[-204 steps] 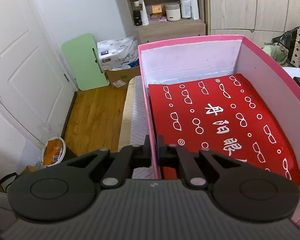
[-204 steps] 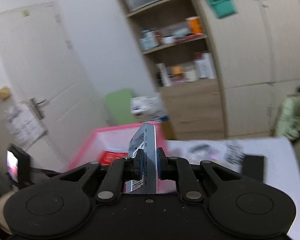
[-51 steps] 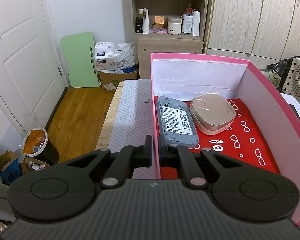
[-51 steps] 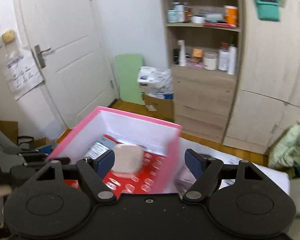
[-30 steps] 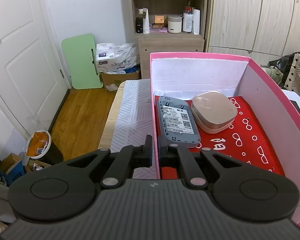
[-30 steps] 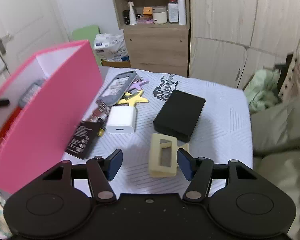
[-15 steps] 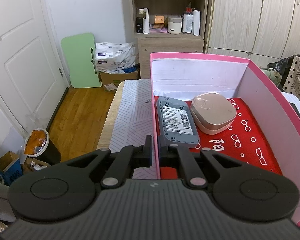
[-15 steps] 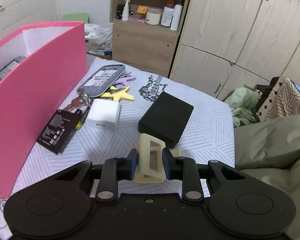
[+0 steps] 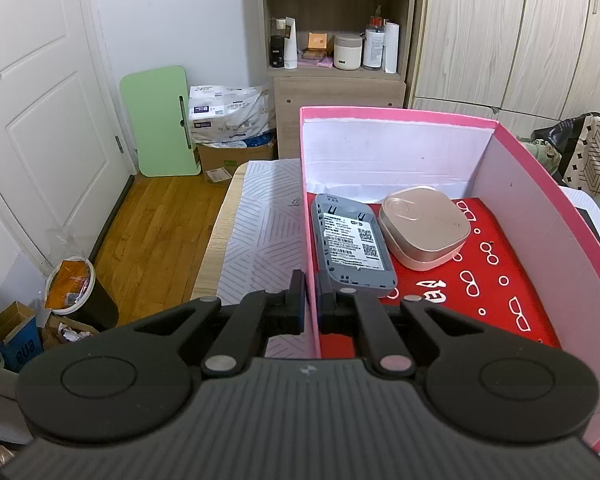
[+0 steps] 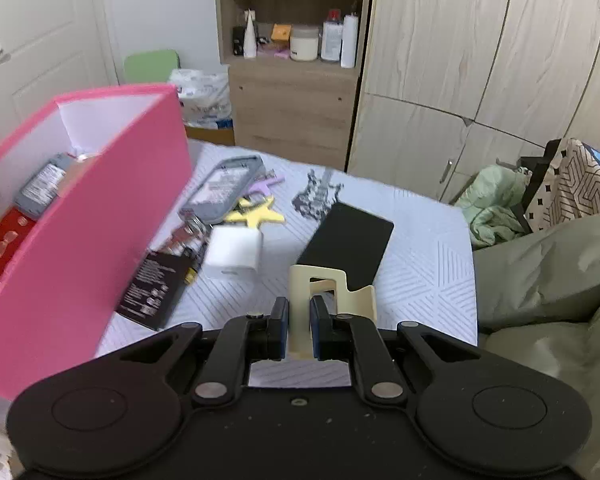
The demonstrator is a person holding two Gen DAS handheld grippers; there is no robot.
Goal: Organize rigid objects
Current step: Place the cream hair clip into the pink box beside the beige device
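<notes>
Moved since earlier: the cream plastic holder (image 10: 318, 292), which lay flat on the bed beside the black box a second ago, is now raised between the fingers of the right gripper (image 10: 299, 330); the pink box has gained a grey device and a rose-gold case, its red liner having been bare several seconds ago.
Left gripper (image 9: 310, 300): fingers drawn narrow, pinching the near left wall of the pink box (image 9: 396, 114), steadying it.
Right gripper: fingers nearly together, clamped on the cream plastic holder, lifted clear of the quilted bed cover (image 10: 428, 248).
Stowed, item 1: grey device (image 9: 350, 240), label up, lying along the left wall on the red liner (image 9: 488, 280).
Stowed, item 2: rose-gold case (image 9: 426, 230), just beside the grey device, toward the back wall.
Outstanding, on bed: black box (image 10: 346, 240); white charger cube (image 10: 232, 256); grey device shell (image 10: 224, 188); yellow star (image 10: 256, 212); black leaflet (image 10: 152, 288); keys, partly hidden.
Progress, judged: two pieces boxed, one in hand, about half a dozen left loose; under halfway.
Space remaining: the right half of the liner is free.
</notes>
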